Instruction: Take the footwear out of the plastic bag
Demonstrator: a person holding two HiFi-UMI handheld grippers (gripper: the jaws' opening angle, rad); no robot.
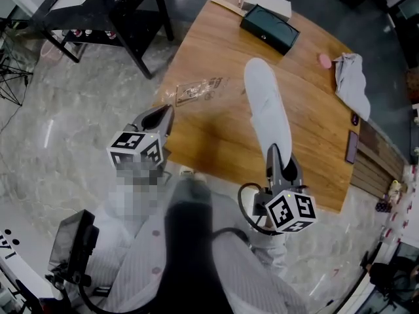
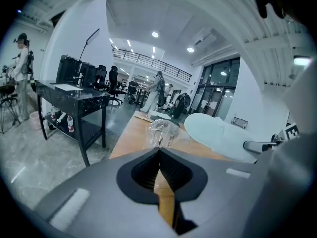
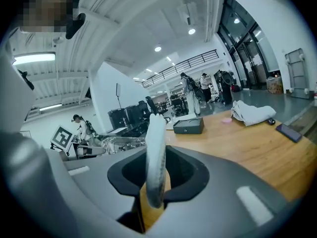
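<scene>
Right gripper (image 1: 276, 157) clamping the lower end of the white slipper (image 1: 267, 103) at centre frame, left gripper (image 1: 162, 115) hovering closed and empty, plastic bag (image 1: 200, 89) lying just above it.

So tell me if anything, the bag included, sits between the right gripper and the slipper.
Nothing visible does. The right gripper is clamped straight on the bare white slipper, held above the table; the plastic bag lies apart on the wood.

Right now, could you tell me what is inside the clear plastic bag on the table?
The clear plastic bag looks empty; its folds could hide something small. The pale fabric slipper is outside, in the right gripper.
</scene>
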